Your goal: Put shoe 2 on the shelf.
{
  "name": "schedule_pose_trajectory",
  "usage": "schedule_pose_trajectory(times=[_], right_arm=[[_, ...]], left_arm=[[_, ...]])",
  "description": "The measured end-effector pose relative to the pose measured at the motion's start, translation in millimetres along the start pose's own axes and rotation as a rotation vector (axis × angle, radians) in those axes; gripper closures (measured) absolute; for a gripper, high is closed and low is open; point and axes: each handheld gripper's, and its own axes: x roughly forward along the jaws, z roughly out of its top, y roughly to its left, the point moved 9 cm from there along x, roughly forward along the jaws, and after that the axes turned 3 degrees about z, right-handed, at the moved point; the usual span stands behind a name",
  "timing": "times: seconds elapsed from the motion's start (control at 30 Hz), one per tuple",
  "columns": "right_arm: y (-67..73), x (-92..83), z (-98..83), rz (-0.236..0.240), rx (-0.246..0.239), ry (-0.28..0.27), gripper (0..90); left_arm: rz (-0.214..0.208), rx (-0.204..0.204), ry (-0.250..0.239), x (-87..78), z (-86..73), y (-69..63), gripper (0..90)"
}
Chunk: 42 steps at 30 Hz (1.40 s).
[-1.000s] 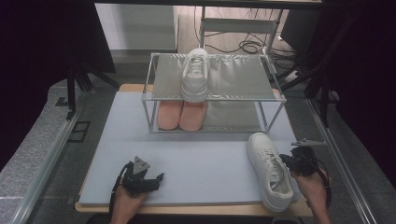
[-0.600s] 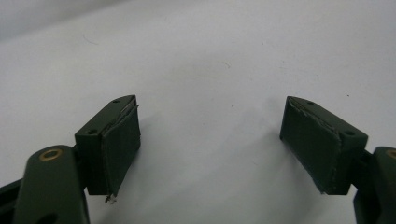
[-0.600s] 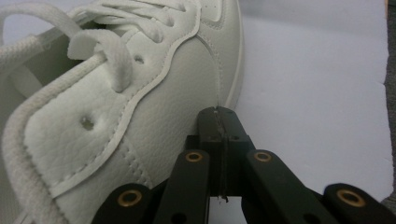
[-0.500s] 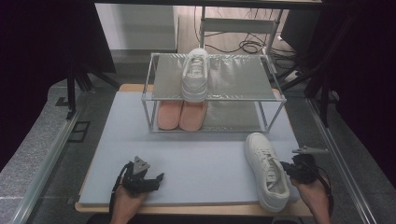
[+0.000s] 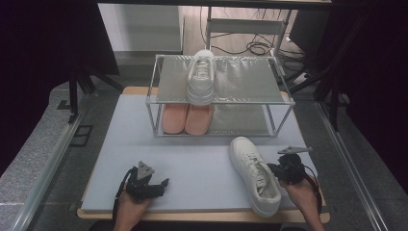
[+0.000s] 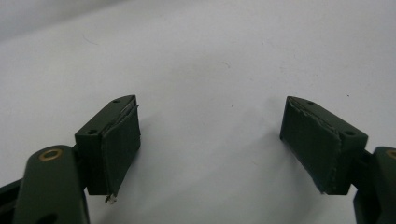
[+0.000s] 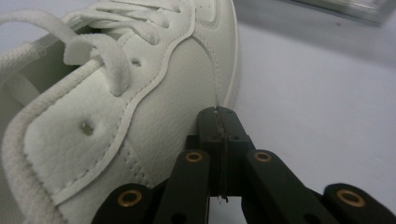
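A white sneaker (image 5: 254, 173) lies on the grey mat (image 5: 202, 163) at the front right, toe pointing away from me. My right gripper (image 5: 276, 169) is at its right side. In the right gripper view the jaws (image 7: 218, 114) are pressed together with nothing between them, and their tips touch the sneaker's (image 7: 116, 93) leather side near the sole. My left gripper (image 5: 161, 185) rests at the front left of the mat. Its jaws (image 6: 210, 126) stand wide open over bare mat.
A metal two-level rack (image 5: 245, 77) stands at the back of the mat. A second white sneaker (image 5: 201, 77) sits on its top shelf, and a pair of pink shoes (image 5: 186, 118) on the lower level. Cables lie on the floor behind.
My right gripper has moved left with its shut jaws against the sneaker, and the sneaker has slid left across the mat. The left gripper has stayed put.
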Motion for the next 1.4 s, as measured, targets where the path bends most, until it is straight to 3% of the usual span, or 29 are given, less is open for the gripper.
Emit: schedule_pose_trajectory(times=[0.7,0.93,1.1,1.4], right_arm=[[73.9,44.8,36.7,0.169,-0.139,0.047,90.0],[91.6,55.6,46.3,0.205,-0.173,0.050,89.9],[90.9,48.2,50.1,0.204,-0.181,0.034,88.0],[81.8,13.1,45.1,0.173,-0.197,0.000,82.7]], left_arm=[[0.000,0.000,-0.001,0.0,0.1,0.0,20.1],[0.000,0.000,-0.001,0.0,0.1,0.0,20.1],[0.000,0.000,-0.002,0.0,0.1,0.0,20.1],[0.001,0.003,-0.002,0.0,0.2,0.2,20.1]])
